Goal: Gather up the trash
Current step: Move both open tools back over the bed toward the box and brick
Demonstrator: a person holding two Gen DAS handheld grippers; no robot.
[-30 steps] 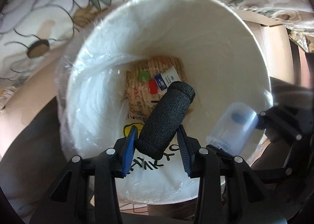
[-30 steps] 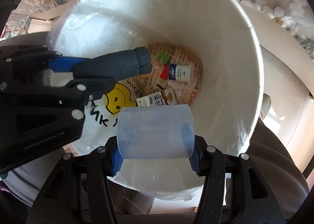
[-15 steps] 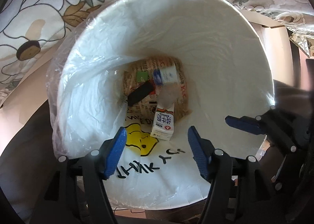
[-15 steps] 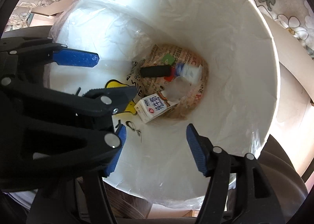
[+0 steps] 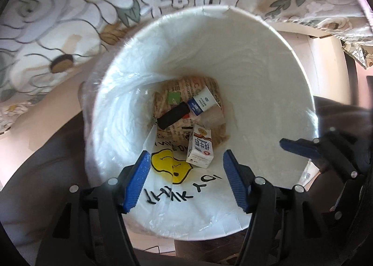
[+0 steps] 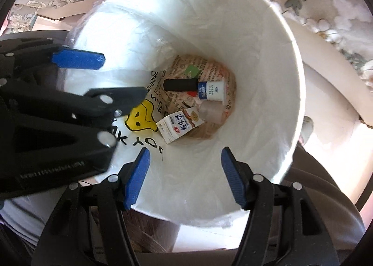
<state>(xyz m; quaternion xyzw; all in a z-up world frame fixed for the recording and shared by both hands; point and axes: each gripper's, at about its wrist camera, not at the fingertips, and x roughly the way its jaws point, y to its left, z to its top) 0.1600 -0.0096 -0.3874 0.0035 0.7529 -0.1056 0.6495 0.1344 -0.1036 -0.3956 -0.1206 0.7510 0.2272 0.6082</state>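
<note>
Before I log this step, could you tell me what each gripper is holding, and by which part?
Nothing is held. The left gripper and right gripper both hang open over the bin; the black foam roll lies at its bottom.

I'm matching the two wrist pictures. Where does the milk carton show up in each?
Left wrist: milk carton lies at the bin's bottom, just below centre, right of the yellow face.
Right wrist: milk carton sits near centre, tilted, again right of the yellow face.
Shared landmark: the black tube above the carton.
</note>
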